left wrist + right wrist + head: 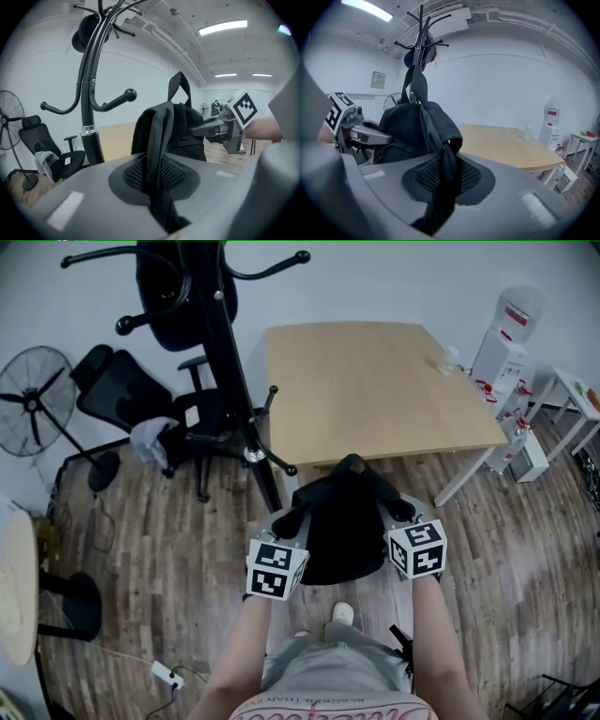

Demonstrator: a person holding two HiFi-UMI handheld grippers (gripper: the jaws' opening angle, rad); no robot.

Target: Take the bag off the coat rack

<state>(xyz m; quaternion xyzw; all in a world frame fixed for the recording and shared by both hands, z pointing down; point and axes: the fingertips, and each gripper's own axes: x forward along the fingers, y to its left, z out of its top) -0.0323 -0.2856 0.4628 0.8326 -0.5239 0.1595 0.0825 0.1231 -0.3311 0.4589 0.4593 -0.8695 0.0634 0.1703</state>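
From the head view, a black bag hangs in the air between the two grippers, over the wood floor and just off the near edge of the desk. The left gripper has it by its left side and the right gripper by its right side. The coat rack stands by the desk's left edge. Its pole slants down to a low hook just beside the bag's upper left. The bag is on none of the hooks in sight. A dark item hangs near the top of the rack. An office chair and a fan stand further left, and a water dispenser is past the desk's far right corner.

In the left gripper view, the jaws are nearly together and pinch a black fold of the bag that runs up between the pads. The rest of the bag bulges just beyond, its loop handle upright. The right gripper grips the far side of the bag. The rack's pole rises at the left, apart from the bag.

In the right gripper view, the jaws are likewise narrow and clamped on a fold of the bag's fabric. The left gripper shows at the left against the bag. The desk's top stretches away to the right, and the rack rises behind the bag.
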